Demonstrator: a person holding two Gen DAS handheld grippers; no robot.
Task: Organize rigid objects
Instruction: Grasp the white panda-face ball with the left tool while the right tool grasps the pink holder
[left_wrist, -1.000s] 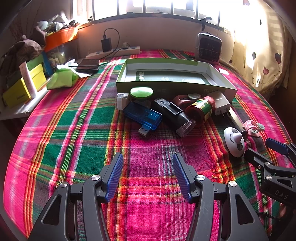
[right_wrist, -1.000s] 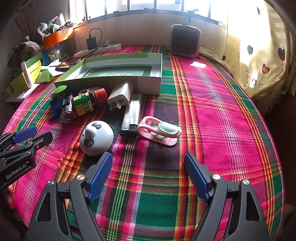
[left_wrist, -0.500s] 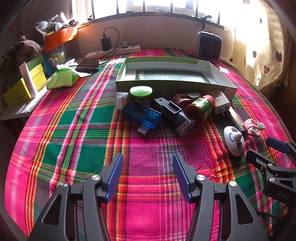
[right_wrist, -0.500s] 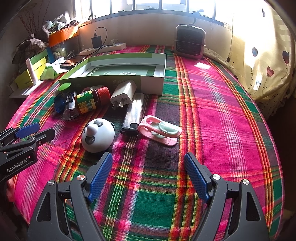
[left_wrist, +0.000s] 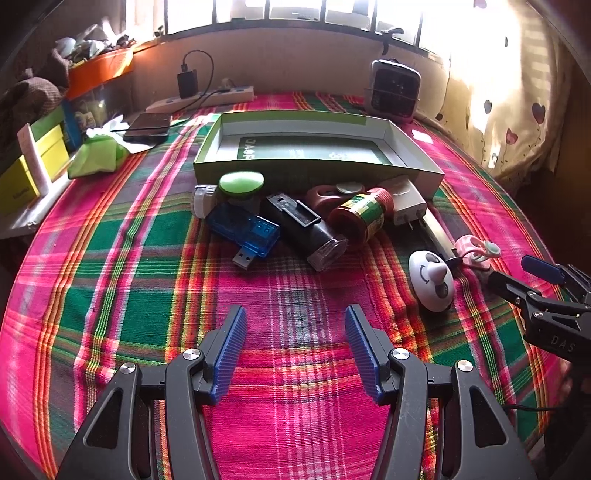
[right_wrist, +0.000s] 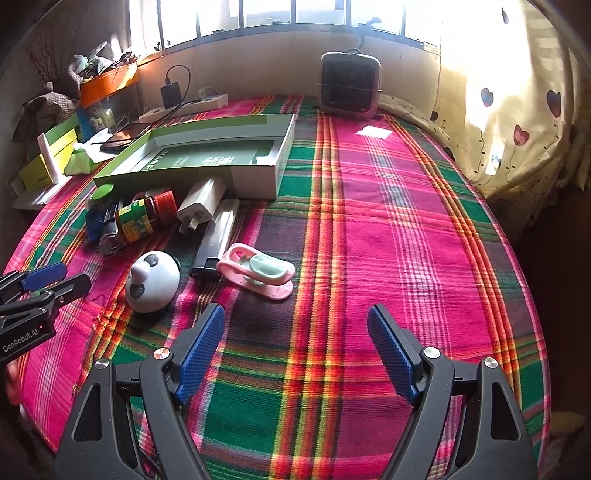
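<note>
A: Where do we stand with the tidying?

B: At the very start, we judge. The shallow green cardboard box (left_wrist: 317, 147) lies on the pink-and-green plaid cloth (left_wrist: 129, 266) with nothing in it but its printed floor. Every loose item lies outside, heaped just in front of its near wall.

A: What do we count in the heap?

B: A translucent blue USB stick (left_wrist: 243, 230), a black rectangular device with a clear cap (left_wrist: 306, 225), a red-lidded jar with a green and yellow label (left_wrist: 364, 214) on its side, a white wall charger (left_wrist: 406, 201), a green-topped round thing (left_wrist: 241, 183), and a reddish piece behind the jar that we cannot identify. Further right lie a white dome toy with a panda face (right_wrist: 153, 282), a long silver-and-black bar (right_wrist: 218, 236) and a pink clip with a mint pad (right_wrist: 258, 271).

A: And our tools?

B: Our left gripper (left_wrist: 293, 345) hangs over bare cloth short of the heap, jaws moderately apart, holding nothing. Our right gripper (right_wrist: 295, 354) is spread wide and empty, the pink clip nearest ahead of it.

A: So everything remains?

B: Yes; as far as we see, each piece still needs lifting into the box.
</note>
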